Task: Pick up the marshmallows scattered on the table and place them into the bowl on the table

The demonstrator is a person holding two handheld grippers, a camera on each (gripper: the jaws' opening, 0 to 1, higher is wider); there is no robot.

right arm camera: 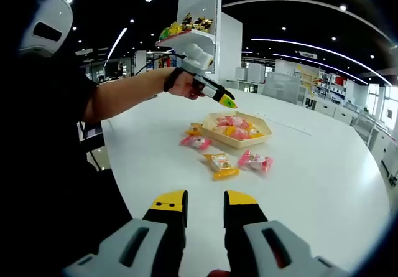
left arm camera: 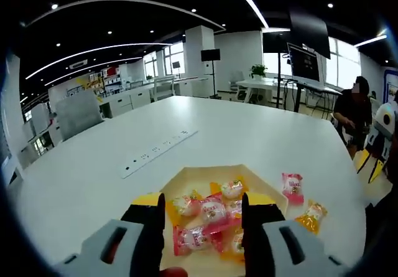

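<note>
A beige hexagonal bowl (left arm camera: 186,180) lies right below my left gripper (left arm camera: 204,200), whose jaws stand open on either side of it with nothing between them. Several wrapped marshmallows (left arm camera: 213,211) fill the bowl. On the table to its right lie a pink marshmallow (left arm camera: 292,187) and an orange one (left arm camera: 313,215). From the right gripper view, the bowl (right arm camera: 260,137) sits mid-table with the left gripper (right arm camera: 225,101) held over its near-left side. Loose pieces lie before it: pink (right arm camera: 196,142), yellow (right arm camera: 221,164), pink (right arm camera: 255,161). My right gripper (right arm camera: 205,201) hovers open near the table edge.
A white socket strip (left arm camera: 158,152) is set into the white table (left arm camera: 261,134) beyond the bowl. A person (left arm camera: 351,112) sits at the far right edge. The holder's arm (right arm camera: 124,93) reaches in from the left. Office desks and a screen stand behind.
</note>
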